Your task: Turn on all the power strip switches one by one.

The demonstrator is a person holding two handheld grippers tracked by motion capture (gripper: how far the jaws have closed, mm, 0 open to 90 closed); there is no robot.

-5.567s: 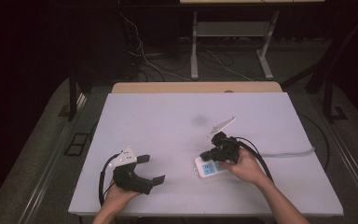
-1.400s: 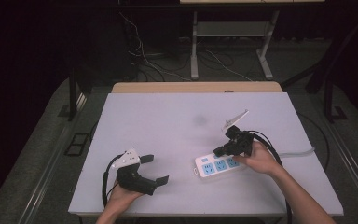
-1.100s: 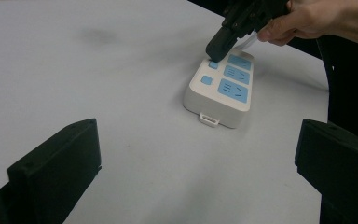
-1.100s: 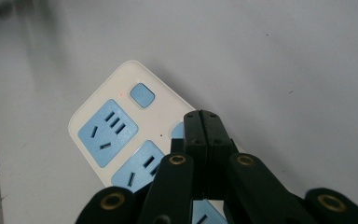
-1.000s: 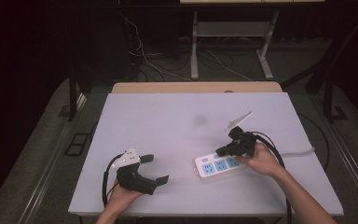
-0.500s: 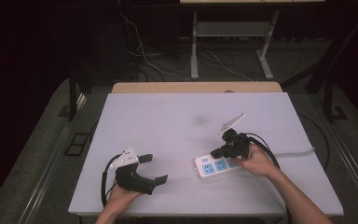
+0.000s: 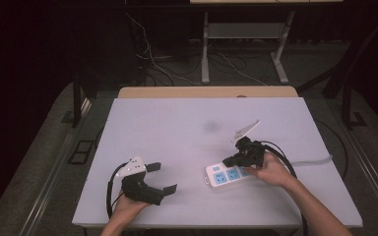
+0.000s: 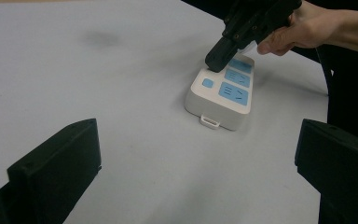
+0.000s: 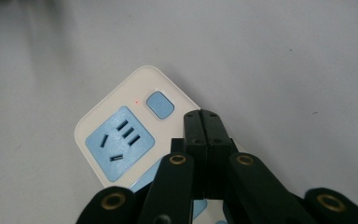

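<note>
A white power strip (image 7: 228,174) with blue sockets lies on the table at the right of centre; its blue switch button (image 9: 160,104) sits at the end nearest the left hand. My right gripper (image 7: 230,161) is shut with nothing between its jaws, and its tips hover just above the strip beside that button (image 8: 208,82). The strip (image 8: 221,91) lies ahead of my left gripper (image 7: 161,178), which rests open on the table near the front left edge, jaws spread wide and empty. In the right gripper view the joined jaws (image 9: 202,122) point at the strip (image 9: 121,140).
The pale grey table (image 7: 177,123) carries a faint dark smudge (image 7: 210,127) near the middle. The strip's white cable (image 7: 315,160) runs off toward the right edge. Black gripper cables trail by both hands. Beyond the table, desk legs and floor cables stand in the dark.
My right gripper has come down and to the left over the power strip, its tips now close by the switch button. The left gripper has stayed put.
</note>
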